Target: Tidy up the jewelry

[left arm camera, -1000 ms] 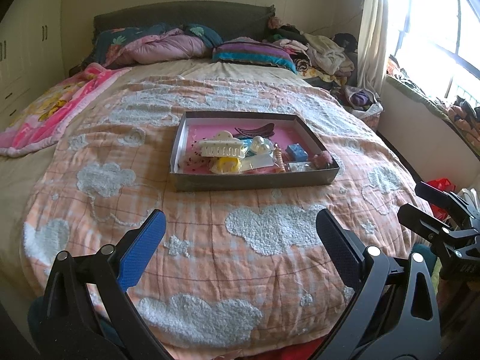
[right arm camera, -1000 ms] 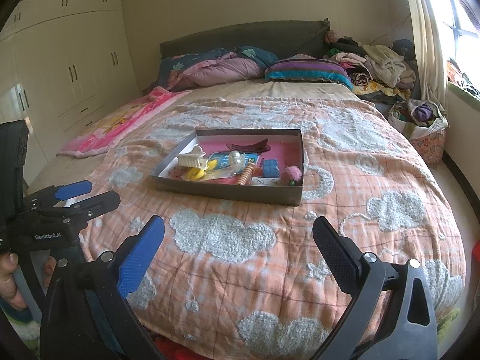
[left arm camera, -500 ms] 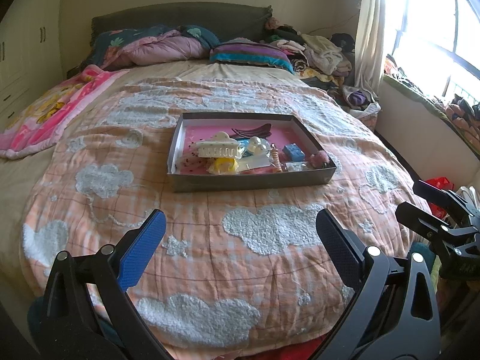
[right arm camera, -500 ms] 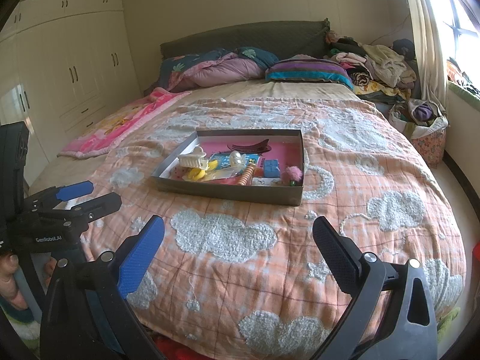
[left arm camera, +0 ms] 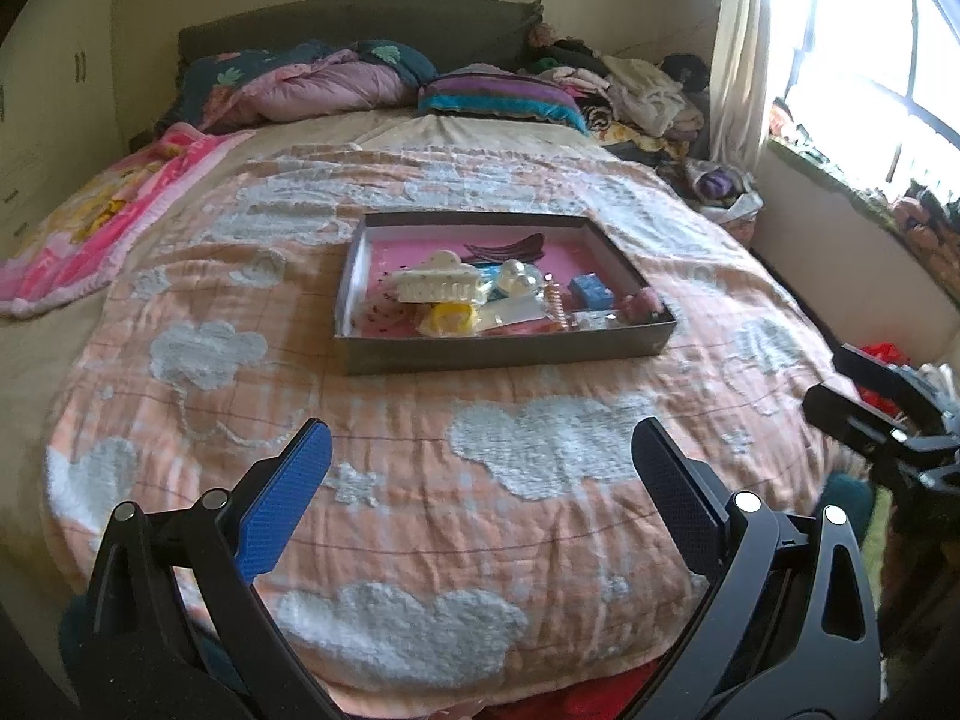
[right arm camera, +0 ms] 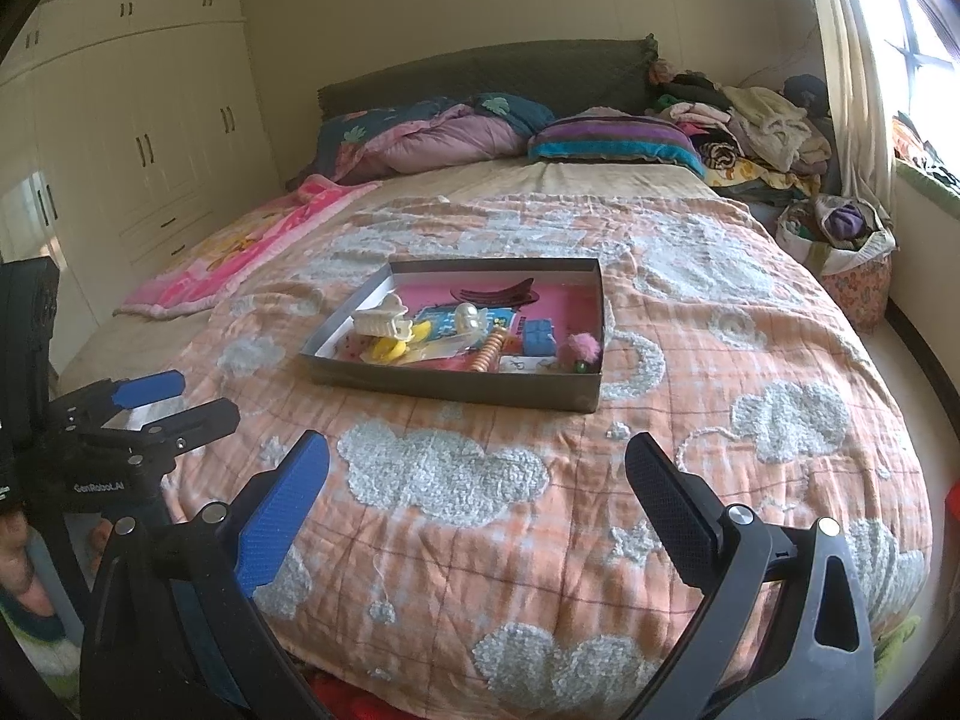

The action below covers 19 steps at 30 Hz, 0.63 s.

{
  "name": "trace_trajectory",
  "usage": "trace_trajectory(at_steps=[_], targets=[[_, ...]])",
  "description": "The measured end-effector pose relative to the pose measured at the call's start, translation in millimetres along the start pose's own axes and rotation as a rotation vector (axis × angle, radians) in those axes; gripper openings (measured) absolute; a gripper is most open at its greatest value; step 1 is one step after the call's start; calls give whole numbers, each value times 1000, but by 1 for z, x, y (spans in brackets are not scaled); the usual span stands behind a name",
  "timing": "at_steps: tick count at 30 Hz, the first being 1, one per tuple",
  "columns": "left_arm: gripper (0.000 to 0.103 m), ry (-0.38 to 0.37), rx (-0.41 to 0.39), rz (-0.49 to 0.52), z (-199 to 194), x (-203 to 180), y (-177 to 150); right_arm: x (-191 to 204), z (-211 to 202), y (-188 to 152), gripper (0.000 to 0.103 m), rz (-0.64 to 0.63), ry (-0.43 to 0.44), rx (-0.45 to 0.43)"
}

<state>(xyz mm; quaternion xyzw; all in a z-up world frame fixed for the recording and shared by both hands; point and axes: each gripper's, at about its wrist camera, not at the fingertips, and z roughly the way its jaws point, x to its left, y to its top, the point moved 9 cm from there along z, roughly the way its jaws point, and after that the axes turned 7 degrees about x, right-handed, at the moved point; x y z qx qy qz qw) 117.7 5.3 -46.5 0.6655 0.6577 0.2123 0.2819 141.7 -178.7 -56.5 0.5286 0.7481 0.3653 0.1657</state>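
Note:
A shallow grey box (left arm camera: 504, 354) (right arm camera: 450, 387) with a pink floor lies in the middle of the bed. Inside it are a cream hair claw (left arm camera: 435, 282) (right arm camera: 381, 319), a dark hair clip (left arm camera: 507, 247) (right arm camera: 495, 293), a yellow piece (left arm camera: 451, 318), a blue block (left arm camera: 591, 291) (right arm camera: 536, 336), a beaded spiral (right arm camera: 489, 350) and a pink pompom (right arm camera: 583, 347). My left gripper (left arm camera: 480, 468) and right gripper (right arm camera: 477, 474) both hang open over the bed's near edge, well short of the box, holding nothing.
The bed wears an orange quilt (left arm camera: 420, 450) with white clouds. Pillows (left arm camera: 498, 93) and a pink blanket (left arm camera: 90, 228) lie at the head. Clothes pile (right arm camera: 762, 120) and a bag (right arm camera: 852, 264) stand at the right by the window; wardrobes (right arm camera: 138, 138) line the left wall.
Both views have crept slightly forward toward the box. The grippers stay open and nothing in the box has moved.

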Motion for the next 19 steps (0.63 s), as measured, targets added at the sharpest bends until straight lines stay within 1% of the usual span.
trace_trajectory(at_steps=[2,4,7,8,10,12,13,14,16,17,19], targets=[[94,-18,11,-22,3,3,-1,-4,1,3,99,-3,-15,-3],[94,-16,31,-52,8,9,0,-7,1,5,99,0,-24,-11],[94,-18,37,-92,12,21,4,-19,2,11,99,13,-34,-18],[94,-13,34,-104,13,26,8,-25,4,14,99,20,-45,-21],[94,31,26,-123,18,41,20,-39,8,19,99,32,-75,-25],[94,135,35,-147,33,71,37,-61,20,26,99,38,-128,-22],[94,175,42,-166,40,85,44,-78,30,31,99,45,-169,-18],[94,232,54,-211,51,110,54,-92,38,33,99,58,-196,-9],[94,331,68,-272,69,154,72,-129,60,40,99,103,-246,16],[94,413,80,-316,80,185,82,-153,74,44,99,135,-279,40],[94,517,87,-368,97,230,94,-203,100,51,99,202,-347,80]])
